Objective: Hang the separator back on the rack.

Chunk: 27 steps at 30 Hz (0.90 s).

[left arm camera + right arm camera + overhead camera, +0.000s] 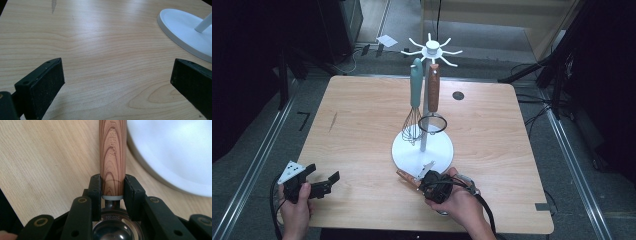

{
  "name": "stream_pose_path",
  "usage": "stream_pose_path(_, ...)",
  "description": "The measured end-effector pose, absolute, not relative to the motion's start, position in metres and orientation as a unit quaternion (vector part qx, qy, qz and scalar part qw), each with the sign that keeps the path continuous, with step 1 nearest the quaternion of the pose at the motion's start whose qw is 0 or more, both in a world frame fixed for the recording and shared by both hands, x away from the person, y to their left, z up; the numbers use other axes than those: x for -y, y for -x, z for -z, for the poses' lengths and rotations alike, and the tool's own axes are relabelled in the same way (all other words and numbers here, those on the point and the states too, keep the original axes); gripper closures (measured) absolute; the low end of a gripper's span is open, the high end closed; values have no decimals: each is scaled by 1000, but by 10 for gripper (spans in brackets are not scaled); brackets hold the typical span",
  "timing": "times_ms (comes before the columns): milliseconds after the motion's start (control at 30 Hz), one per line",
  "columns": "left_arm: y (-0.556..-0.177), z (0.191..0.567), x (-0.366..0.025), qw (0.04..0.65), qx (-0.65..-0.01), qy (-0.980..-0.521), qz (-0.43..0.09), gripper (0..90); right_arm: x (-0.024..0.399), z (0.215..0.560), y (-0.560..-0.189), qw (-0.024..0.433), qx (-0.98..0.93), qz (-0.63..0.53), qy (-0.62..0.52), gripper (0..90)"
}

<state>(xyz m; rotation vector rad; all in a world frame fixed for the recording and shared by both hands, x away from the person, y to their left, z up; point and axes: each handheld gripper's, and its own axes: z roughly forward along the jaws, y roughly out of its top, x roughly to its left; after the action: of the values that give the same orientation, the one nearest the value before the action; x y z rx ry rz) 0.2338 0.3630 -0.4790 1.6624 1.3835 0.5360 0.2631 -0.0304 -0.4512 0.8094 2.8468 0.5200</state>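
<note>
A utensil with a wood-grain handle [113, 150] and a steel bowl [117, 232] lies on the table beside the white stand's round base [175, 152]. My right gripper [113, 181] is shut on the handle's lower end, with both pads pressed against the wood. From above, that gripper [426, 179] sits at the base's [412, 155] front edge, and the handle [406, 176] points left. My left gripper [323, 172] rests near the table's front left corner. Its jaws [117, 70] stand wide open over bare wood, with the base [180, 27] off to one side.
On the stand's hooked top [431, 48] hang a teal-handled whisk [415, 85] and a wood-handled strainer [433, 90]. A dark round grommet [457, 95] sits at the table's far right. A dark scratch [332, 121] marks the left side.
</note>
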Motion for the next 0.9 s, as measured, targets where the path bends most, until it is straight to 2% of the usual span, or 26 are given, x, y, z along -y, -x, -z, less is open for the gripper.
stream_pose_path(33, -233, 479, -363, 441, -556, -670, -217, 0, 35, 449, -263, 83, -942, -181, -271, 714)
stream_pose_path(500, -233, 477, -366, 447, -562, -660, -223, 0, 85, 442, -276, 99, -904, -266, -321, 714)
stream_pose_path(900, -233, 476, -371, 450, -569, -649, -230, 0, 114, 434, -277, 161, -860, -333, -350, 714)
